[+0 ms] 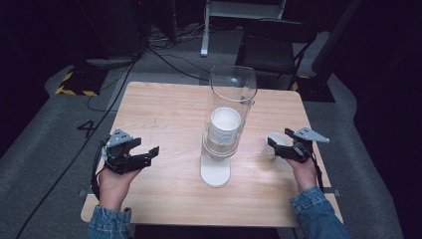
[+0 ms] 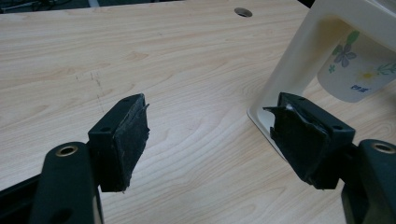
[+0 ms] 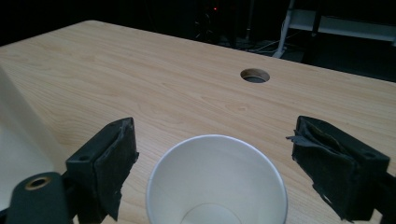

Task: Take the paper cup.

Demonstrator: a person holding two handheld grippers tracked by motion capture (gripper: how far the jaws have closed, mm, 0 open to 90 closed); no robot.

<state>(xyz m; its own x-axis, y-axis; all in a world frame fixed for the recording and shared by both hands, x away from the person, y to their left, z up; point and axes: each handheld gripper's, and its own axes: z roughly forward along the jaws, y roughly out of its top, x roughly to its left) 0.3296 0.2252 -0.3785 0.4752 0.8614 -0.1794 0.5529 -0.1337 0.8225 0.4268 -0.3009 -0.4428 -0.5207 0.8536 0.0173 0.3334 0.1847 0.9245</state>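
Note:
A cup dispenser (image 1: 225, 114) stands mid-table: a clear tube on a white base, with a stack of white paper cups (image 1: 225, 124) inside. In the left gripper view its white frame (image 2: 289, 70) and a flower-printed cup (image 2: 355, 70) sit at the right. My left gripper (image 1: 147, 148) (image 2: 210, 126) is open over bare wood, left of the dispenser. A single white paper cup (image 1: 273, 143) (image 3: 215, 186) stands upright right of the dispenser. My right gripper (image 1: 279, 139) (image 3: 212, 135) is open, with a jaw on each side of this cup and a gap to its rim.
The wooden table (image 1: 164, 109) has a round cable hole (image 3: 255, 75) (image 2: 243, 11) near its far edge. The dispenser's white base (image 3: 14, 140) lies close to the left of the right gripper. Beyond the table stand a black chair (image 1: 273, 45) and floor cables (image 1: 169, 55).

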